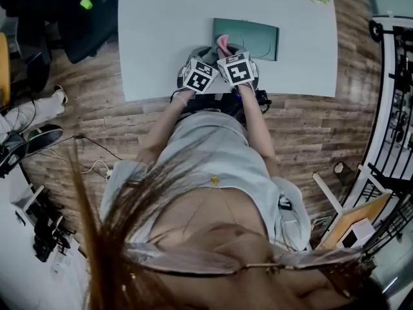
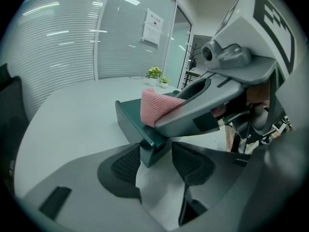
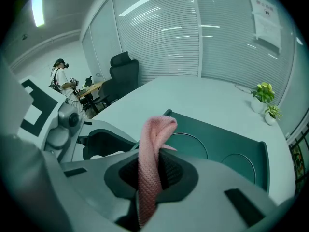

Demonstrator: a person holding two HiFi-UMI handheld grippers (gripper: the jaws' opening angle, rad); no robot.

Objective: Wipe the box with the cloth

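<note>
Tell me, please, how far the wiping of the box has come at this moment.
Done: the right gripper is shut on the pink knitted cloth. In hand: the left gripper, open, has a corner of the dark green flat box between its jaws, with the cloth held at the box's near edge. Left: the wiping itself; no wiped area shows.

Grey left gripper [image 2: 155, 161] and right gripper [image 3: 152, 171] carry black-and-white marker cubes [image 1: 199, 75]; the person's top [image 1: 219, 154] is pale.
</note>
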